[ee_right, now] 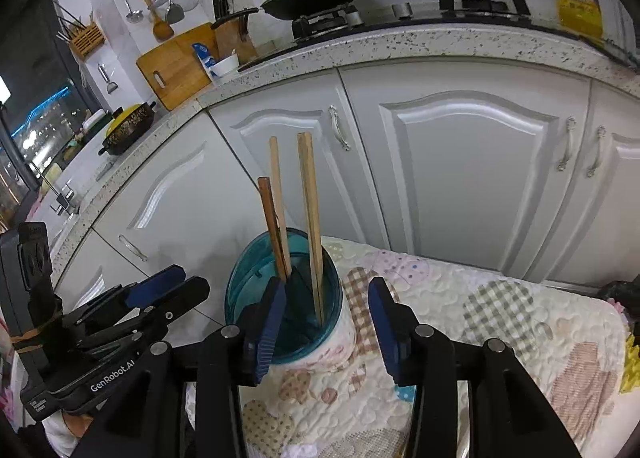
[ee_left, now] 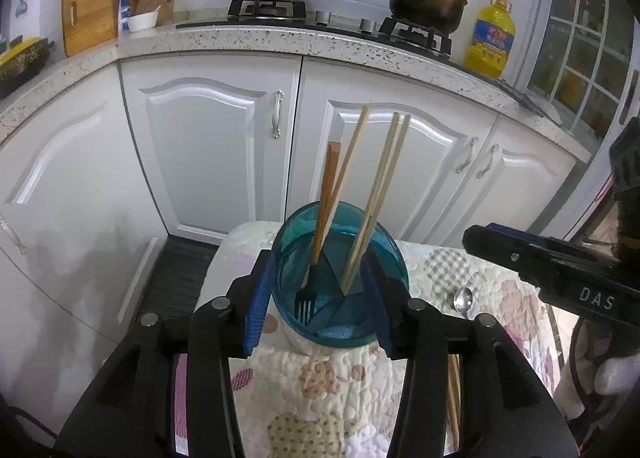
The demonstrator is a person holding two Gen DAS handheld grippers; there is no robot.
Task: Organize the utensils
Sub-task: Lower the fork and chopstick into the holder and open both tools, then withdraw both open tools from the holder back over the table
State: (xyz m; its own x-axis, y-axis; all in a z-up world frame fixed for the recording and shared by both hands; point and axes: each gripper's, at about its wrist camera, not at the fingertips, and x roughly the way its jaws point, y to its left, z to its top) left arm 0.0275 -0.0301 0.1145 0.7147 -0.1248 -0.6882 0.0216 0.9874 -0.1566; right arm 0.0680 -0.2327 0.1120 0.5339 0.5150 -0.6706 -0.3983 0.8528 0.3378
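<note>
A teal transparent utensil holder stands on a quilted table cover. It holds a wooden-handled black fork and three wooden chopsticks. My left gripper is open, its blue pads on either side of the holder; contact is unclear. A metal spoon and more chopsticks lie on the cover to the right. In the right wrist view the holder is just ahead of my open, empty right gripper. The left gripper shows at left there.
White cabinet doors stand close behind the table under a speckled counter with a stove, wok and pot. A yellow oil bottle stands at the counter's right. The right gripper's body reaches in from the right.
</note>
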